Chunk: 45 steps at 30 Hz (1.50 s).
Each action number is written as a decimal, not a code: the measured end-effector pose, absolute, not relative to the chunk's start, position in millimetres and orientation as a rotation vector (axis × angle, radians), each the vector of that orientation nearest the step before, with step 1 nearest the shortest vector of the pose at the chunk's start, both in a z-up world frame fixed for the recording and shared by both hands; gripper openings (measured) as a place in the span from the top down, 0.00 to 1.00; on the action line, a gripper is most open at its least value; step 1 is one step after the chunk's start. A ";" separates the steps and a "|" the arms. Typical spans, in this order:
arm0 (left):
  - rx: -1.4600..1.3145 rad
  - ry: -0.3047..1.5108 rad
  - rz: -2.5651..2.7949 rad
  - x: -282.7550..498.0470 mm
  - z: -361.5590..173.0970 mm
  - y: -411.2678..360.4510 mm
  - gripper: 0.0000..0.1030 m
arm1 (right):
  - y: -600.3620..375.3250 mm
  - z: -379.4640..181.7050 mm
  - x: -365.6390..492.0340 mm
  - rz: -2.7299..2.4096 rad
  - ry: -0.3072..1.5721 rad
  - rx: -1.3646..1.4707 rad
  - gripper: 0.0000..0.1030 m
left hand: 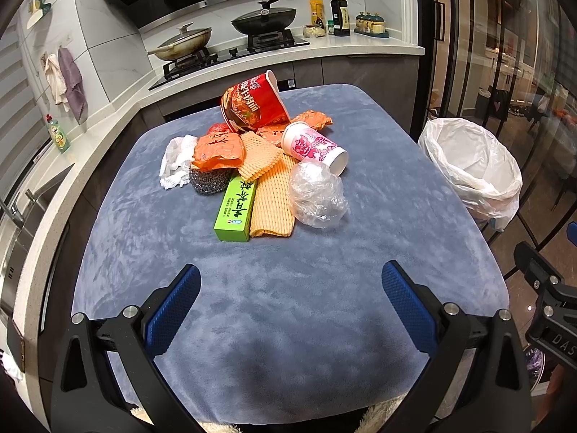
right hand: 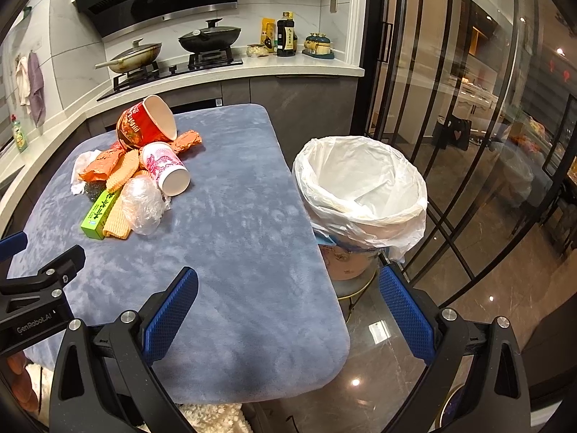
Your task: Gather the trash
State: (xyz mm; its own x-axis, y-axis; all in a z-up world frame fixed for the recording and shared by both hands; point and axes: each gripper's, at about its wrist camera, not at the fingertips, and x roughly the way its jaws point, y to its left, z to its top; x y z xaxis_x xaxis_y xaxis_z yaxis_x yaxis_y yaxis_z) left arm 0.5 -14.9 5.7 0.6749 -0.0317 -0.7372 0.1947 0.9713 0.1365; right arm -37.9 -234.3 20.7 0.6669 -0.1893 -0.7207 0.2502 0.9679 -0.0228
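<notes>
A pile of trash lies on the blue-grey table (left hand: 288, 306): a tipped red noodle bucket (left hand: 254, 103), a pink paper cup (left hand: 313, 146) on its side, a clear plastic wad (left hand: 317, 195), a green box (left hand: 236, 209), orange foam netting (left hand: 270, 198), orange wrappers (left hand: 216, 151), a steel scourer (left hand: 209, 180) and a white tissue (left hand: 176, 166). A bin with a white liner (right hand: 360, 187) stands right of the table. My left gripper (left hand: 290, 292) is open and empty, near the front edge. My right gripper (right hand: 288, 296) is open and empty over the table's right edge.
A counter with a stove, two pans (left hand: 263, 20) and bottles (left hand: 339, 14) runs behind the table. A sink (left hand: 21, 216) lies at the left. Glass doors (right hand: 450, 108) stand at the right behind the bin. The bin also shows in the left wrist view (left hand: 472, 166).
</notes>
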 end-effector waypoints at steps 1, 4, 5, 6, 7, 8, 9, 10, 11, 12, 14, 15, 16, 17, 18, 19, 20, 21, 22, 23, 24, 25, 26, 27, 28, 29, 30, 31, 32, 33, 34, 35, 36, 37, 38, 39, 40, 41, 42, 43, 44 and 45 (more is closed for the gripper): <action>0.212 0.821 -0.128 0.7 5.6 -15.3 0.07 | -233.7 20.7 -38.0 -0.248 0.802 0.081 0.07; 0.213 0.820 -0.127 1.0 5.8 -15.5 0.07 | -234.6 20.7 -37.6 -0.245 0.804 0.079 0.06; 0.213 0.820 -0.126 1.1 5.9 -15.4 0.07 | -234.5 20.7 -37.3 -0.245 0.804 0.079 0.06; 0.211 0.821 -0.127 1.1 5.9 -15.3 0.07 | -234.2 20.5 -37.0 -0.244 0.805 0.079 0.07; 0.211 0.821 -0.127 1.0 5.9 -15.6 0.07 | -234.4 20.6 -37.4 -0.245 0.804 0.080 0.06; 0.212 0.821 -0.127 0.9 5.9 -15.7 0.07 | -234.3 20.5 -37.4 -0.245 0.804 0.080 0.07; 0.213 0.820 -0.126 0.9 5.8 -16.0 0.07 | -233.9 20.3 -37.0 -0.246 0.805 0.080 0.07; 0.213 0.820 -0.126 0.9 5.9 -16.0 0.07 | -233.7 20.4 -37.3 -0.247 0.804 0.080 0.06; 0.213 0.820 -0.126 1.0 6.0 -16.0 0.07 | -234.2 20.6 -37.6 -0.245 0.804 0.081 0.06; 0.212 0.821 -0.127 1.0 5.9 -16.1 0.07 | -234.2 20.6 -37.6 -0.245 0.803 0.081 0.07; 0.213 0.820 -0.126 0.8 5.9 -16.2 0.07 | -234.2 20.7 -37.5 -0.245 0.803 0.080 0.07; 0.213 0.821 -0.126 0.9 5.9 -16.2 0.07 | -233.8 20.5 -37.2 -0.247 0.802 0.080 0.07; 0.213 0.820 -0.127 0.8 5.9 -16.3 0.07 | -233.9 20.6 -37.2 -0.247 0.803 0.081 0.07; 0.214 0.821 -0.127 0.8 5.8 -16.5 0.07 | -234.3 20.7 -37.4 -0.245 0.802 0.081 0.07; 0.215 0.821 -0.127 0.8 5.9 -16.6 0.07 | -234.2 20.6 -37.2 -0.245 0.802 0.081 0.07; 0.215 0.820 -0.127 0.7 6.0 -16.6 0.07 | -234.2 20.7 -37.1 -0.246 0.803 0.080 0.06; 0.215 0.820 -0.127 0.7 6.1 -16.6 0.07 | -234.9 21.0 -37.6 -0.246 0.803 0.081 0.06; 0.214 0.819 -0.126 0.7 6.0 -16.8 0.07 | -234.9 21.0 -37.6 -0.246 0.803 0.081 0.06; 0.214 0.819 -0.126 0.8 6.0 -16.9 0.07 | -234.6 20.8 -37.3 -0.246 0.803 0.082 0.06; 0.214 0.819 -0.126 0.9 6.0 -17.0 0.07 | -234.6 20.7 -37.2 -0.245 0.803 0.084 0.06; 0.214 0.820 -0.126 0.8 6.0 -17.1 0.07 | -234.5 20.8 -37.3 -0.244 0.803 0.082 0.07; 0.214 0.820 -0.126 0.8 6.1 -17.1 0.07 | -234.1 20.8 -37.2 -0.245 0.803 0.080 0.06; 0.214 0.819 -0.126 0.8 6.1 -17.2 0.07 | -234.4 21.0 -37.4 -0.245 0.802 0.079 0.06; 0.215 0.819 -0.126 0.7 6.1 -17.4 0.07 | -235.0 21.0 -37.5 -0.244 0.802 0.080 0.06; 0.215 0.819 -0.126 0.7 6.1 -17.6 0.07 | -234.7 20.9 -37.1 -0.243 0.802 0.080 0.06; 0.215 0.818 -0.125 0.7 6.2 -17.6 0.07 | -234.8 20.8 -37.2 -0.243 0.802 0.081 0.06; 0.215 0.819 -0.125 0.8 6.2 -17.7 0.07 | -235.0 21.0 -37.6 -0.244 0.803 0.081 0.06; 0.214 0.820 -0.126 0.8 6.1 -17.7 0.07 | -234.9 21.0 -37.6 -0.244 0.802 0.081 0.06; 0.214 0.820 -0.126 1.0 6.2 -17.8 0.07 | -234.8 21.0 -37.5 -0.245 0.802 0.082 0.06; 0.215 0.820 -0.125 0.7 6.2 -17.9 0.07 | -235.0 21.0 -37.6 -0.244 0.802 0.082 0.06; 0.215 0.819 -0.125 0.6 6.1 -18.0 0.07 | -234.9 20.7 -37.2 -0.244 0.802 0.083 0.07; 0.214 0.819 -0.126 0.6 6.2 -18.2 0.07 | -235.0 20.9 -37.5 -0.245 0.803 0.084 0.06; 0.215 0.819 -0.125 0.6 6.1 -18.2 0.07 | -235.1 21.0 -37.7 -0.244 0.802 0.084 0.06; 0.216 0.820 -0.125 0.7 6.1 -18.4 0.07 | -234.7 20.9 -37.6 -0.244 0.802 0.085 0.06; 0.216 0.820 -0.126 0.6 6.2 -18.4 0.07 | -234.7 20.9 -37.6 -0.244 0.801 0.083 0.07; 0.215 0.820 -0.126 0.8 6.1 -18.9 0.07 | -234.6 21.4 -37.3 -0.245 0.801 0.082 0.07; 0.216 0.819 -0.126 0.9 6.1 -19.3 0.07 | -234.8 21.5 -37.4 -0.244 0.801 0.083 0.06; 0.216 0.819 -0.126 1.0 6.2 -19.4 0.07 | -234.4 21.4 -37.1 -0.244 0.801 0.083 0.06; 0.215 0.819 -0.126 0.9 6.1 -19.4 0.07 | -234.6 21.5 -37.2 -0.244 0.800 0.084 0.06; 0.215 0.818 -0.126 1.0 6.1 -19.6 0.07 | -235.0 21.4 -37.5 -0.244 0.801 0.084 0.06; 0.214 0.818 -0.127 1.1 6.2 -20.1 0.07 | -234.6 21.3 -37.1 -0.245 0.800 0.085 0.06; 0.214 0.817 -0.127 1.1 6.2 -20.2 0.07 | -235.1 21.3 -37.7 -0.245 0.800 0.084 0.06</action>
State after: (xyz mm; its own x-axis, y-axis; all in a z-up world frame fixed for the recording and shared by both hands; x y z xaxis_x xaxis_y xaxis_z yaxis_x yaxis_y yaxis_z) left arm 1.1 -20.2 6.2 0.6784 -0.0297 -0.7341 0.1943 0.9708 0.1403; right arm -37.7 -235.1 21.3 0.6705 -0.1852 -0.7184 0.2484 0.9685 -0.0178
